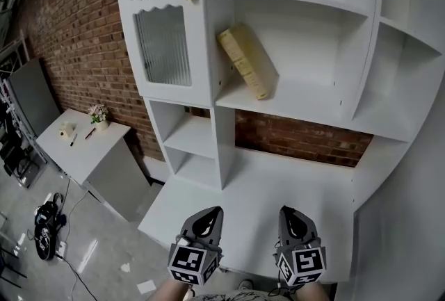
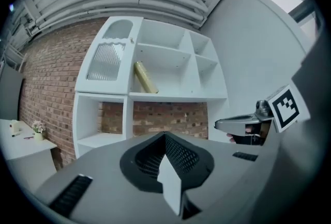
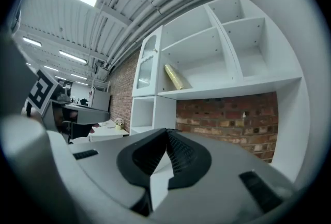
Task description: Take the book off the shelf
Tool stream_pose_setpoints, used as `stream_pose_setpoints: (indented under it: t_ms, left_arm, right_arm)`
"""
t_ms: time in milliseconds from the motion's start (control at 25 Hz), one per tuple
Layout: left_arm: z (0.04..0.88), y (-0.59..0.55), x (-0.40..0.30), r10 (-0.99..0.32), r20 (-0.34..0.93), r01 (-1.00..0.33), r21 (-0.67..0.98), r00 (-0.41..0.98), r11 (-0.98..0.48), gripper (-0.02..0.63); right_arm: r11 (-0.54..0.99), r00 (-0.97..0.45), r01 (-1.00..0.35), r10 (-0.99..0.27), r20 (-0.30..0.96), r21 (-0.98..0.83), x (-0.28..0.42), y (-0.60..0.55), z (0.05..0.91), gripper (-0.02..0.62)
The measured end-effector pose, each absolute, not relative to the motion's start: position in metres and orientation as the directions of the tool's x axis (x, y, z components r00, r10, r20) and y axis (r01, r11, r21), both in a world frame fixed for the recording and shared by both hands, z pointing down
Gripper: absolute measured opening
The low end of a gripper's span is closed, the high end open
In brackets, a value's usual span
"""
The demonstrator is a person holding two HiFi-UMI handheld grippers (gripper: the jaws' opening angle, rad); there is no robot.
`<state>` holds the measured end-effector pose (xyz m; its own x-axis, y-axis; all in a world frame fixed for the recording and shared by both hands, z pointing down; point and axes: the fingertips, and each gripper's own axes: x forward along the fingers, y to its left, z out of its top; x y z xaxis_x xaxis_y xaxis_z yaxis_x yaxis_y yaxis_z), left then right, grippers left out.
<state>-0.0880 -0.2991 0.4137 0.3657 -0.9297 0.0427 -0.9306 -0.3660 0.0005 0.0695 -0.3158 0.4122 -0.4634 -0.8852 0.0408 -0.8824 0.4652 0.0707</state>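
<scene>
Book (image 1: 247,60) leans tilted in a white shelf unit (image 1: 361,49) against a brick wall (image 1: 76,35); left gripper (image 1: 211,215) and right gripper (image 1: 289,215), jaws closed and empty, over its desktop (image 1: 278,174)

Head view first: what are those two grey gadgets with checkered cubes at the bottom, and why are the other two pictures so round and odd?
There is no robot here. A person holds a pinching tool in each hand, and each tool has two jaws. The head view comes from a camera on the person's head, looking down. The left gripper and right gripper show at its bottom edge, and the patterned cubes are part of them. Each round picture comes from a wide-angle camera riding on one gripper, looking along its jaws. Both pairs of jaws are closed and hold nothing. Ahead, a tall white shelf unit stands against a red brick wall. A pale yellow book leans tilted in one compartment, untouched.
</scene>
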Motion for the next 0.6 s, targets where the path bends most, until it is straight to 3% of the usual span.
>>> stream_pose_setpoints:
  t_ms: [200, 520, 600]
  left_arm:
    - [0.386, -0.367, -0.075, -0.954, -0.031, -0.952, -0.08, 0.298, -0.295, 0.012]
    - [0.325, -0.446, -0.067, -0.914, -0.081, -0.916, 0.012, 0.398, -0.4, 0.017]
    - [0.306, -0.466, -0.064, -0.899, -0.085, -0.902, -0.002, 0.43, -0.431, 0.057]
  right_arm:
    - [0.447, -0.446, -0.889, -0.895, 0.031, 0.101, 0.091, -0.367, 0.396, 0.005]
    - [0.391, -0.393, -0.912, -0.92, 0.015, 0.125, 0.09, -0.417, 0.374, 0.005]
    - [0.377, -0.381, -0.916, -0.925, -0.003, 0.138, 0.085, -0.429, 0.36, 0.005]
